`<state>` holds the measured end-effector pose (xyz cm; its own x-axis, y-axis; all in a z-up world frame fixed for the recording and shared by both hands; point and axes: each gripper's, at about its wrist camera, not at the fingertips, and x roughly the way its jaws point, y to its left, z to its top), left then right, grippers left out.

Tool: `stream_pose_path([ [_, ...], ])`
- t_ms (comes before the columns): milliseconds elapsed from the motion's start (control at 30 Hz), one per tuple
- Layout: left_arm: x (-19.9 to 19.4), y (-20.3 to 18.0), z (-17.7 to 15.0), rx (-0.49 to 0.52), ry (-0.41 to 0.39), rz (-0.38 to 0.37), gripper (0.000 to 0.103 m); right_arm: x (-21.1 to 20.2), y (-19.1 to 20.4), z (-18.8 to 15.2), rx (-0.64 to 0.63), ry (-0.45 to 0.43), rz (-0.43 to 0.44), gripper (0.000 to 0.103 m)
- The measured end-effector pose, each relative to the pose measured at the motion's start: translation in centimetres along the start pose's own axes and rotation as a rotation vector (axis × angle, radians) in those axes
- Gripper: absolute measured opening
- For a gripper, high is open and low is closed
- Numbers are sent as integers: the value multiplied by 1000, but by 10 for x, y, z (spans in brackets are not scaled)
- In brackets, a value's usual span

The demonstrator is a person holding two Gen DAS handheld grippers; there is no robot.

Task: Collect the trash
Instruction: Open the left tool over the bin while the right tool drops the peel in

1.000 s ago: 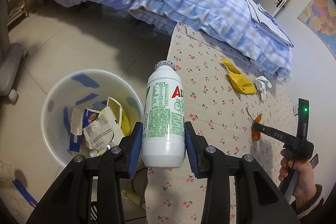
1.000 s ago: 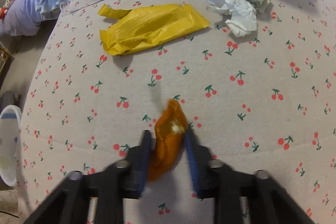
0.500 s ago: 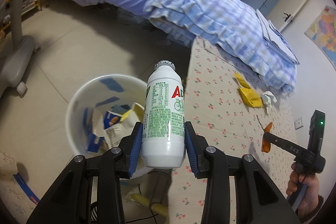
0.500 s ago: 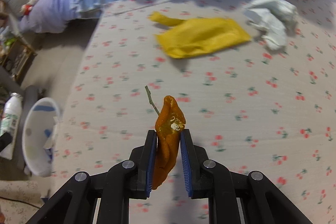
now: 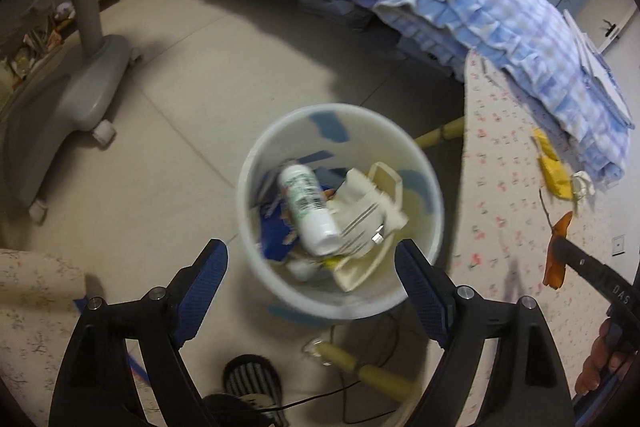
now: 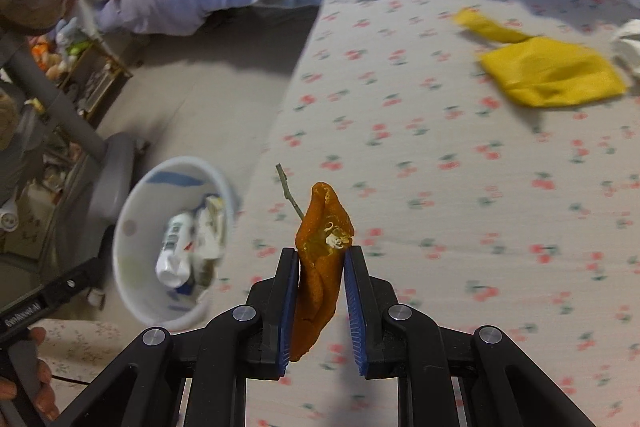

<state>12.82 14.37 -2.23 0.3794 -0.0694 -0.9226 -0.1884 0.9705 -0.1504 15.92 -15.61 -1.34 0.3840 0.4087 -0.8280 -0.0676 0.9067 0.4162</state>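
The left gripper (image 5: 310, 275) hangs above the white bin (image 5: 256, 239) with its 2 blue-padded fingers spread wide and nothing between them. Inside the bin, the white bottle (image 5: 308, 211) lies on its side among crumpled cartons and paper. The right gripper (image 6: 322, 291) pinches an orange peel (image 6: 320, 267) between its narrow-set pads, a thin stem jutting from the peel's top. It is held over the cherry-print table (image 6: 440, 187), near the edge beside the bin (image 6: 132, 267). Farther along the table lies a yellow wrapper (image 6: 552, 75), with crumpled white paper (image 6: 628, 43) just beyond. Behind the table is a bed with a blue checked quilt (image 5: 480, 7).
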Motion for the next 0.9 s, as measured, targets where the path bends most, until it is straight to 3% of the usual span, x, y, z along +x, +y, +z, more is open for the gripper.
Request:
stream_pose_path([
  [300, -6, 28, 3, -12, -18, 31, 88, 44, 58, -5, -55, 45, 72, 22],
  [567, -6, 32, 6, -26, -15, 21, 88, 67, 80, -5, -77, 59, 135, 25],
  [633, -5, 33, 8, -28, -14, 20, 88, 71, 83, -5, -76, 68, 158, 45],
  [667, -5, 33, 8, -29, -13, 19, 88, 71, 84, -5, -71, 66, 165, 63],
  [700, -4, 33, 9, -31, -12, 19, 88, 69, 83, -5, -67, 55, 163, 67],
  [900, -4, 32, 9, -28, -11, 15, 88, 59, 76, -3, -74, 33, 134, 67],
])
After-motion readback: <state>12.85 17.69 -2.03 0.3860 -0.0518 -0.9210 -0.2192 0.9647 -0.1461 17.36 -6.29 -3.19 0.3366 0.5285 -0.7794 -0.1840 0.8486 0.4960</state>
